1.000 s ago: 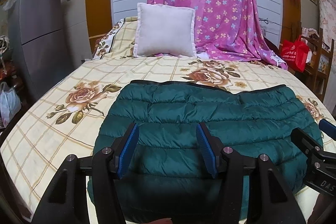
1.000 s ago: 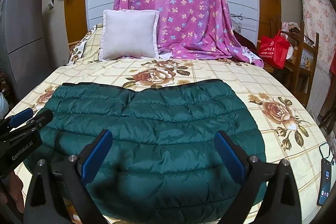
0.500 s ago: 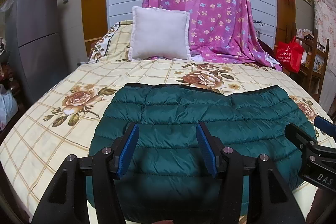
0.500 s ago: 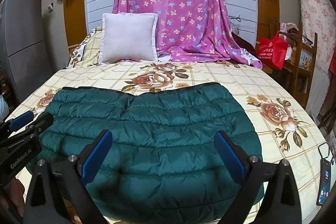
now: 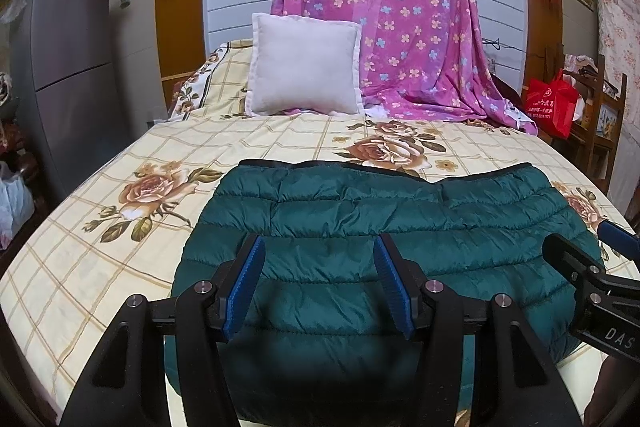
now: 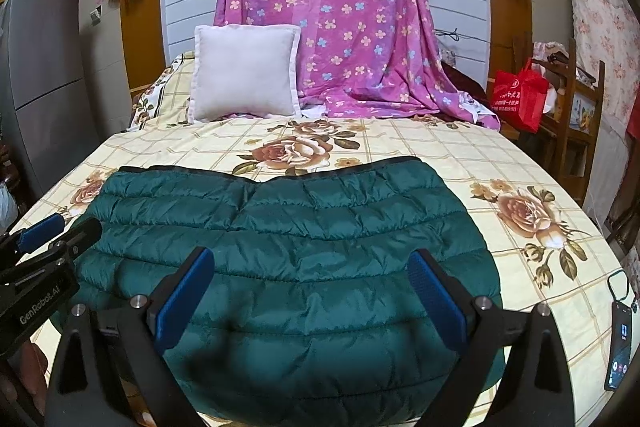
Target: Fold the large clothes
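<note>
Dark green quilted puffer jacket (image 5: 384,247) lies folded flat on the cream rose-print checked bedsheet (image 5: 100,259), at the near end of the bed, black-trimmed edge at its 12 o'clock side.

Left gripper (image 5: 320,279): blue pads apart, nothing between them, hanging over the jacket's near-left part. No contact visible.

Right gripper (image 6: 312,299): jaws spread wider, nothing held, above the jacket's near-centre. In the left wrist view it shows at 3 o'clock.

White square cushion (image 5: 304,67) stands at 12 o'clock from the jacket, propped against a pink flower-print cloth (image 5: 384,27) draped over something tall. Grey fridge (image 5: 68,75) at 9 o'clock. Red shopping bag (image 6: 520,95) at 2 o'clock. Black smartphone (image 6: 620,343) on the sheet at 4 o'clock in the right wrist view, screen lit.
</note>
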Available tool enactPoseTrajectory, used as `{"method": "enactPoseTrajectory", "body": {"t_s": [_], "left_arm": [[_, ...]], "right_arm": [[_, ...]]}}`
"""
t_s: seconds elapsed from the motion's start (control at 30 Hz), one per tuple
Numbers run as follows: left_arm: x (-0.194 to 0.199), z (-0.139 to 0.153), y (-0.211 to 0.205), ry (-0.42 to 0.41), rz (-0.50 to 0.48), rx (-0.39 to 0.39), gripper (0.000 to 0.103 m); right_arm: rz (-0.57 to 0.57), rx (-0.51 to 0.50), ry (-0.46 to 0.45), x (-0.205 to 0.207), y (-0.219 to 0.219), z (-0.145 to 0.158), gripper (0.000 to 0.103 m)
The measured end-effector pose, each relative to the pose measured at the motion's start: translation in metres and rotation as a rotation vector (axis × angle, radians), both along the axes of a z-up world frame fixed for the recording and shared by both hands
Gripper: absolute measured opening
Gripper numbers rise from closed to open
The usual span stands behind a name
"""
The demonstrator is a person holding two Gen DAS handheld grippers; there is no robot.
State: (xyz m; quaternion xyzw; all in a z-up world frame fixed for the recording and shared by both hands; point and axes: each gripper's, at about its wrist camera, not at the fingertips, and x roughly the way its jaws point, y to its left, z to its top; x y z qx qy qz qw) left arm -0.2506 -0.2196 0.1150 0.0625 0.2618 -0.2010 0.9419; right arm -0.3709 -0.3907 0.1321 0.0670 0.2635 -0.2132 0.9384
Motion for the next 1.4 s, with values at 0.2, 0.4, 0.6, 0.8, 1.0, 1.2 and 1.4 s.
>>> {"method": "enactPoseTrajectory", "body": {"t_s": [0.2, 0.4, 0.6, 0.8, 1.0, 1.2, 1.4], "left_arm": [[0.0001, -0.0025, 0.0018, 0.006, 0.001, 0.003, 0.036], [-0.0005, -0.0029, 0.0013, 0.006, -0.001, 0.008, 0.036], [-0.0003, -0.0038, 0.0011, 0.005, 0.002, 0.013, 0.036], [-0.0004, -0.0039, 0.0014, 0.005, 0.002, 0.012, 0.036], [0.0005, -0.0037, 0.0016, 0.006, 0.001, 0.012, 0.036], [0.0003, -0.0037, 0.0015, 0.005, 0.001, 0.015, 0.036], [0.0002, -0.0038, 0.0012, 0.005, 0.002, 0.017, 0.036]], "right_arm": [[0.004, 0.002, 0.01, 0.0011, -0.0001, -0.0021, 0.099], [0.003, 0.002, 0.01, 0.0017, 0.0003, -0.0028, 0.099], [0.001, 0.015, 0.011, 0.0014, -0.0018, -0.0026, 0.099], [0.002, 0.017, 0.01, 0.0015, -0.0023, -0.0026, 0.099], [0.004, 0.021, 0.014, 0.0025, -0.0024, -0.0038, 0.099], [0.003, 0.028, 0.01, 0.0027, -0.0027, -0.0048, 0.099], [0.002, 0.03, 0.008, 0.0027, -0.003, -0.0053, 0.099]]}}
